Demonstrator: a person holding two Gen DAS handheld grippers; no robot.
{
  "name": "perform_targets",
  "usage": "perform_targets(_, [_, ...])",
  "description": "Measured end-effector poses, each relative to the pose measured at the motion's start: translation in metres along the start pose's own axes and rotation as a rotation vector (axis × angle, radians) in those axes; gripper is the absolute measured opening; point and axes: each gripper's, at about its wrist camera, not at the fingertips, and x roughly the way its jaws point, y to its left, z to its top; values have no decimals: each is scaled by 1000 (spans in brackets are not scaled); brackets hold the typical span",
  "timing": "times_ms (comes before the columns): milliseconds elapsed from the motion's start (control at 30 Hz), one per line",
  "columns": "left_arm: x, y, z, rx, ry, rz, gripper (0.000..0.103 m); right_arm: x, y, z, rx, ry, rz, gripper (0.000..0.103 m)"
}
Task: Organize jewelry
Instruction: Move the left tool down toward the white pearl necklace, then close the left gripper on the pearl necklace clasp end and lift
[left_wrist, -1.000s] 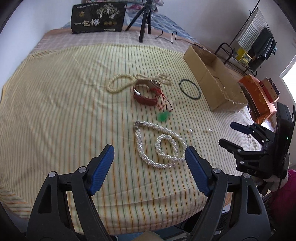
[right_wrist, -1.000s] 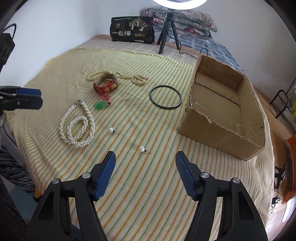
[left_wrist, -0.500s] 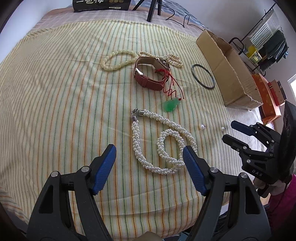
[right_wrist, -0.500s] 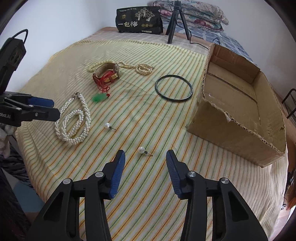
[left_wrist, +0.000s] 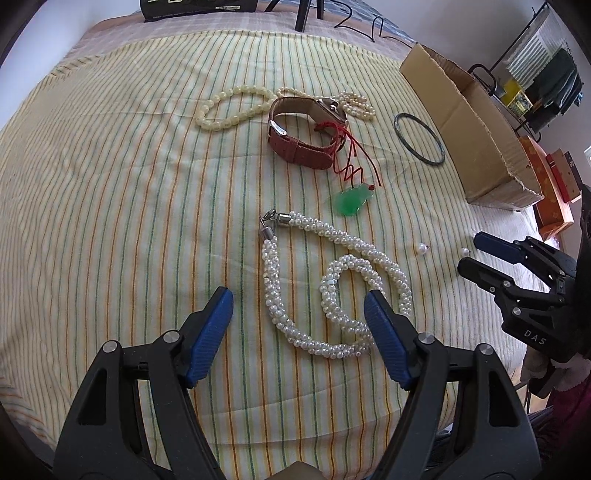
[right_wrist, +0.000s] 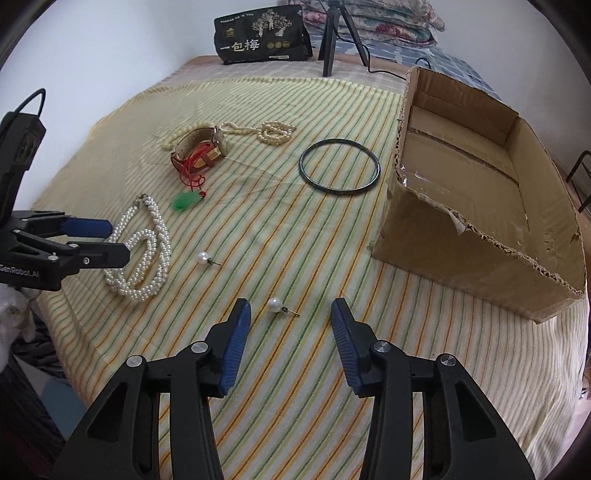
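A twisted white pearl necklace lies coiled on the striped cloth, just ahead of my open left gripper; it also shows in the right wrist view. My open right gripper hovers around a pearl stud earring. A second stud lies to its left. Farther back lie a brown leather watch, a green pendant on red cord, a cream bead necklace and a dark bangle. An open cardboard box stands at the right.
A black printed bag and a tripod stand at the far edge of the cloth. Pillows lie behind them. Orange boxes and a rack with clothes stand beyond the cardboard box.
Both grippers have moved forward and down toward the cloth. The left one now nears the pearl necklace. The right one has narrowed its opening and now brackets the near pearl stud.
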Motion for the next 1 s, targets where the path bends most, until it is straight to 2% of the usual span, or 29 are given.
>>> perform_targets(100, [2, -1, 0, 3, -5, 4, 76, 3, 4, -1, -11, 4, -15, 43])
perform_targets(167, [3, 0, 0, 7, -5, 2, 75, 3, 4, -1, -18, -3, -14, 38])
perform_targets(233, [2, 0, 0, 11, -7, 5, 73, 3, 4, -1, -30, -8, -13, 27])
perform_targets(400, [5, -4, -1, 35, -14, 31, 67, 4, 7, -1, -54, -5, 0, 16])
perform_targets(600, [5, 2, 2, 36, -35, 65, 35, 2, 10, -2, -74, -6, -7, 15])
perform_targets(667, [4, 6, 3, 32, -39, 66, 17, 2, 10, -2, -79, -5, -8, 15])
perform_targets(1000, [-4, 10, 4, 17, -60, 33, 11, -7, 15, -5, -108, -35, -20, 15])
